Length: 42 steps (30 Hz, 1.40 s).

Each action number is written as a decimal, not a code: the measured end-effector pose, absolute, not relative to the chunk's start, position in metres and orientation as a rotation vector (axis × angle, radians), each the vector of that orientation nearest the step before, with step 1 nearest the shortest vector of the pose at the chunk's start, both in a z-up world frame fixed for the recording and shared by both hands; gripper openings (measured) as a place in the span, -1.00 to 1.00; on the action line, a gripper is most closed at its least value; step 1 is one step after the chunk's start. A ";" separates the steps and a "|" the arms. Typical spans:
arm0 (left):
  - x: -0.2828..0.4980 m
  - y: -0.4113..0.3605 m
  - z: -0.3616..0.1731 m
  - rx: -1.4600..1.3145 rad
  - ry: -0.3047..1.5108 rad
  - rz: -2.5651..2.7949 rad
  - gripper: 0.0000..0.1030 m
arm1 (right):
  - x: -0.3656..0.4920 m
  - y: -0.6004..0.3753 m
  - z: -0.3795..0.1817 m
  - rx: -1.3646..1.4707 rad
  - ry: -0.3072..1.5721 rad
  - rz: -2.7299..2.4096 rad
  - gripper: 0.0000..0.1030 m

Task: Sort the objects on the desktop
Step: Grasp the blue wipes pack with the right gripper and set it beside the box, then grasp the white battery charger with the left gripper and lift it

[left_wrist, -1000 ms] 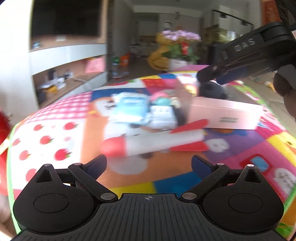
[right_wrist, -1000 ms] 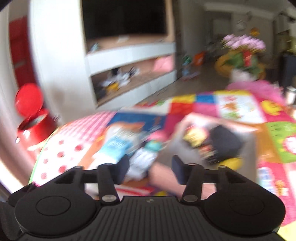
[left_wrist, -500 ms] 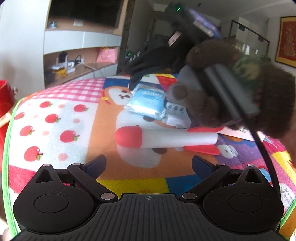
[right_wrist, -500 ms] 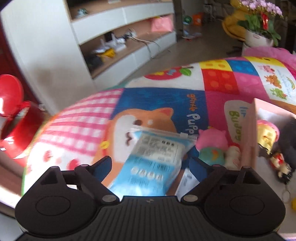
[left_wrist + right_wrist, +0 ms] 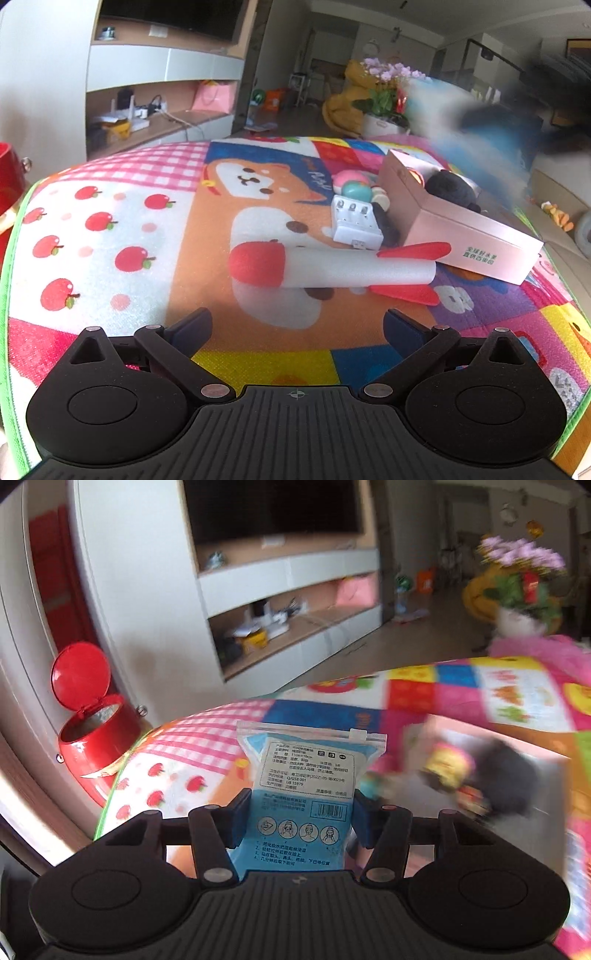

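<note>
Playmat [image 5: 458, 690] clutter is blurred; blue pouch [image 5: 301, 797] is being clenched by the right hand-held gripper [image 5: 298, 818], could get dropped at 3 o'clock if it's swung too fast.

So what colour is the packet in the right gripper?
Blue packet with a clear top, best seen from the right wrist.

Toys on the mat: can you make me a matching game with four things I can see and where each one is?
Things:
1. blue packet
2. foam rocket
3. white charger
4. black plush

Places:
A. inside the pink box
B. lying on the mat, in front of the box
C. between the right gripper pads
D. just behind the rocket

Pairs: 1-C, 2-B, 3-D, 4-A
</note>
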<state>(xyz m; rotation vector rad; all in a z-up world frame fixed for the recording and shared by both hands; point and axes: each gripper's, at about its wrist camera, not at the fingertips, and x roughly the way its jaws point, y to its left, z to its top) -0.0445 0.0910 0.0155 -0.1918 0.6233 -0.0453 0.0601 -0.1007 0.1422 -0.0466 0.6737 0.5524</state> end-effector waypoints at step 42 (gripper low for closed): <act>0.112 0.039 0.032 0.096 0.795 -0.224 0.03 | -0.025 -0.274 0.008 0.317 0.574 0.112 1.00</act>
